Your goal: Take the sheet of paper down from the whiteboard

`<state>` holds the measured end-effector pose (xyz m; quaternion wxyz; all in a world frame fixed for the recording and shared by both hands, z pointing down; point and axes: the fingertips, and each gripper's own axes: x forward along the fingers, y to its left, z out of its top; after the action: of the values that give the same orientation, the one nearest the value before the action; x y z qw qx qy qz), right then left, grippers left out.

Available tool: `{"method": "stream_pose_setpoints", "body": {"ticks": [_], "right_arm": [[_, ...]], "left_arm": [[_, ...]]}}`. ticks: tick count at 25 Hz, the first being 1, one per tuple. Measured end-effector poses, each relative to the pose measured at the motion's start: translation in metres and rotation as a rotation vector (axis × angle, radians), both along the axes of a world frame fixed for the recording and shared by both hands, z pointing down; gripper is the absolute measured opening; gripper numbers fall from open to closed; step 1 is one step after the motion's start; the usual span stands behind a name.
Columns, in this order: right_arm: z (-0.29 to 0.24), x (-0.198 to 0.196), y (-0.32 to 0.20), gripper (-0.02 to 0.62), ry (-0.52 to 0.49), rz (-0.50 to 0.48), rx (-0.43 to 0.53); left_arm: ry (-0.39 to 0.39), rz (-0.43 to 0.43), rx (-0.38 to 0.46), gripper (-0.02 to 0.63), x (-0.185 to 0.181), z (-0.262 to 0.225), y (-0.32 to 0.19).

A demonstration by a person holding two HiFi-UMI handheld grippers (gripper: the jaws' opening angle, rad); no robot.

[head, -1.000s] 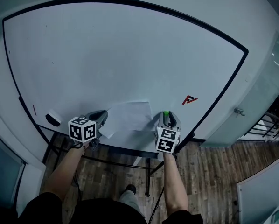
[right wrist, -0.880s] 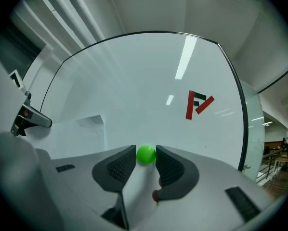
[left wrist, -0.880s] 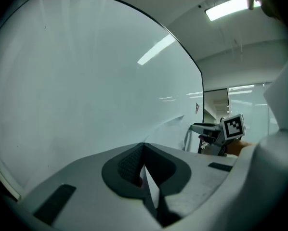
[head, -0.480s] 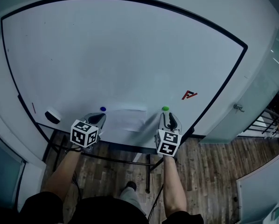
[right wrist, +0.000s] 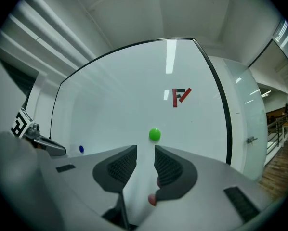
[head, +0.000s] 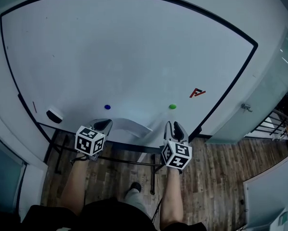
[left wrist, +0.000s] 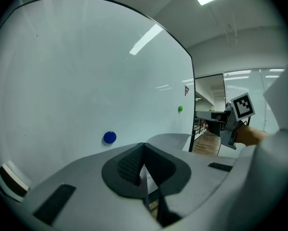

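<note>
Paper sheet (head: 133, 127) hangs clear of the whiteboard (head: 124, 57), down at the board's lower edge, sagging in a shallow curl between the two grippers. One side of it is pinched in the left gripper (head: 105, 124), whose fingers are pressed together on the sheet's edge. The other end is loose and stops short of the right gripper (head: 175, 127) in the head view. That gripper's fingers stand apart and are closing; its own view shows only a pale strip in the gap, and I cannot tell whether that is paper or board. The pads press on nothing.

Just above the sheet, a blue magnet (head: 107, 107) and a green magnet (head: 172, 107) sit on the board, apart from the paper, the blue one over the left gripper and the green one over the right. A red logo (head: 197, 93) lies further right, near the black frame (head: 230, 81). An eraser (head: 54, 115) rests near the lower left edge, well away from the left gripper.

The wide white face above the magnets is bare. Under the lower edge run the dark bars of the stand (head: 129, 163), close beneath both grippers, and below them the wooden floor (head: 221, 177), where the person's shoe (head: 133, 194) shows. A glass partition (head: 259, 105) meets the board's right edge.
</note>
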<state>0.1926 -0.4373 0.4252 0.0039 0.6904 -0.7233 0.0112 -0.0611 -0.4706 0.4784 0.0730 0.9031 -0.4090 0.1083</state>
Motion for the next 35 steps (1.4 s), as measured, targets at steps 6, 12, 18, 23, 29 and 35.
{"method": "stream_pose_setpoints", "body": {"ticks": [6, 12, 18, 23, 29, 35], "right_arm": [[0.018, -0.002, 0.016, 0.122, -0.07, -0.028, -0.04], [0.021, 0.004, 0.023, 0.11, -0.118, -0.055, -0.066], [0.018, 0.005, 0.019, 0.084, -0.081, -0.051, -0.068], [0.024, -0.005, 0.018, 0.055, -0.04, -0.058, -0.088], [0.035, -0.017, 0.022, 0.025, -0.036, -0.107, -0.111], [0.043, -0.026, 0.022, 0.025, -0.053, -0.134, -0.13]], "left_arm": [[0.051, 0.025, -0.024, 0.02, 0.012, -0.004, 0.019], [0.097, 0.034, -0.036, 0.02, 0.016, -0.01, 0.024], [0.079, 0.053, 0.003, 0.02, 0.018, -0.03, 0.025], [0.146, -0.004, 0.043, 0.02, 0.006, -0.052, 0.018], [0.174, -0.087, 0.067, 0.02, -0.006, -0.055, 0.015], [0.175, -0.093, 0.046, 0.02, -0.008, -0.047, 0.014]]}}
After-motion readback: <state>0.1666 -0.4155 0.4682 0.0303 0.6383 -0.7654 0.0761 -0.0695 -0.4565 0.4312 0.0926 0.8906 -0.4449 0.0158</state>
